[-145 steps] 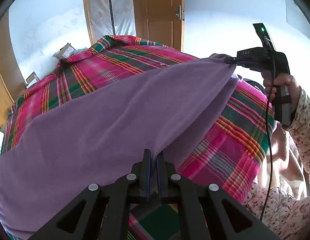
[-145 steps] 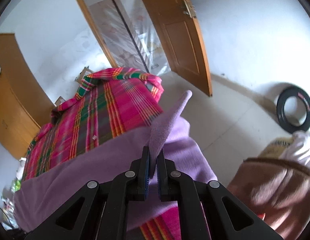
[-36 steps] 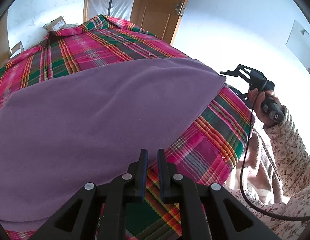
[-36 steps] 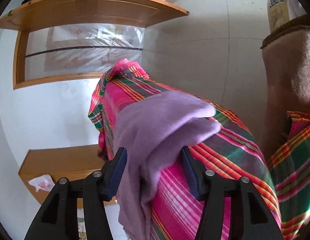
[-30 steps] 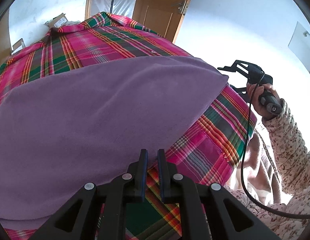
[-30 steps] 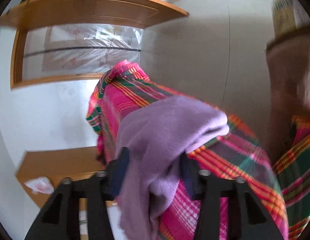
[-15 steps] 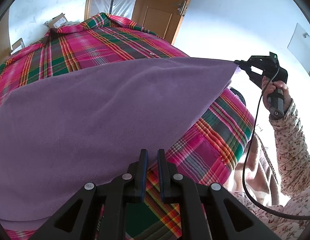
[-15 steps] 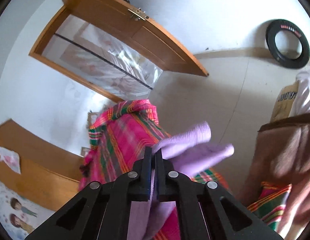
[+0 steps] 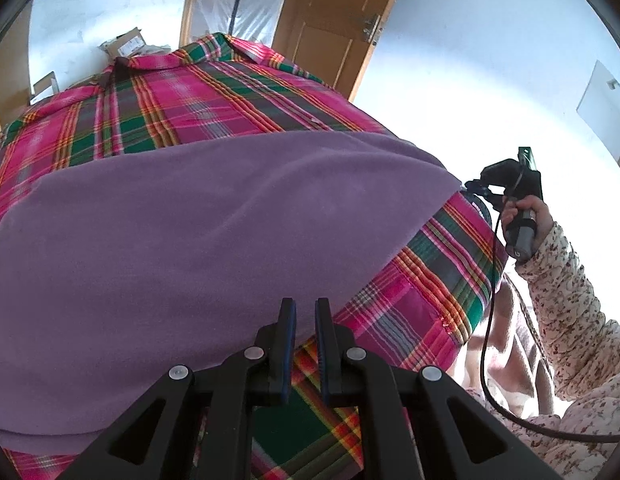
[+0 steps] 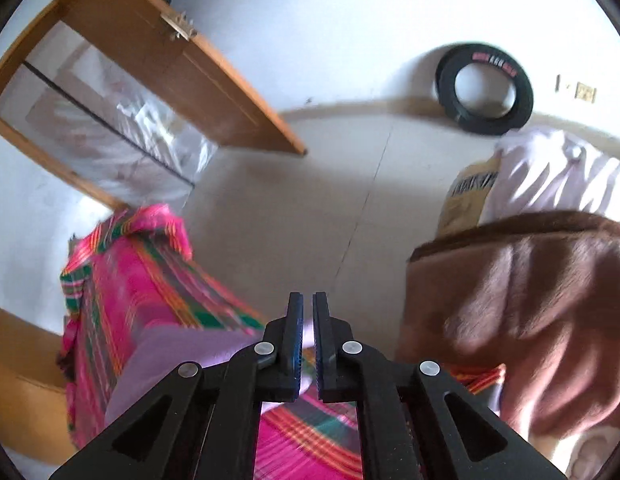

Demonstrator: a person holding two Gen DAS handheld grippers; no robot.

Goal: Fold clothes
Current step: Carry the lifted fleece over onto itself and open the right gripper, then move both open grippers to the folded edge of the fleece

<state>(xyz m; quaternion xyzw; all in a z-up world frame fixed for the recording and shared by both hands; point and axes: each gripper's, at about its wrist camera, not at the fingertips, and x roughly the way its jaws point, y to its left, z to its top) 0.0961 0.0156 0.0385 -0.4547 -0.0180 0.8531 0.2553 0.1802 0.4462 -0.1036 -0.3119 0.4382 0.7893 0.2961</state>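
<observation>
Purple fleece garment (image 9: pixel 198 232) lies across plaid blanket (image 9: pixel 214 96); left gripper (image 9: pixel 305 312) and right gripper (image 10: pixel 304 306) jaws nearly closed, gripping nothing.

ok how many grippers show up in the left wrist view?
2. The left gripper at bottom centre, at the near edge of the purple garment; the right gripper at the right, in a hand, by the garment's far corner. None seem hidden.
</observation>
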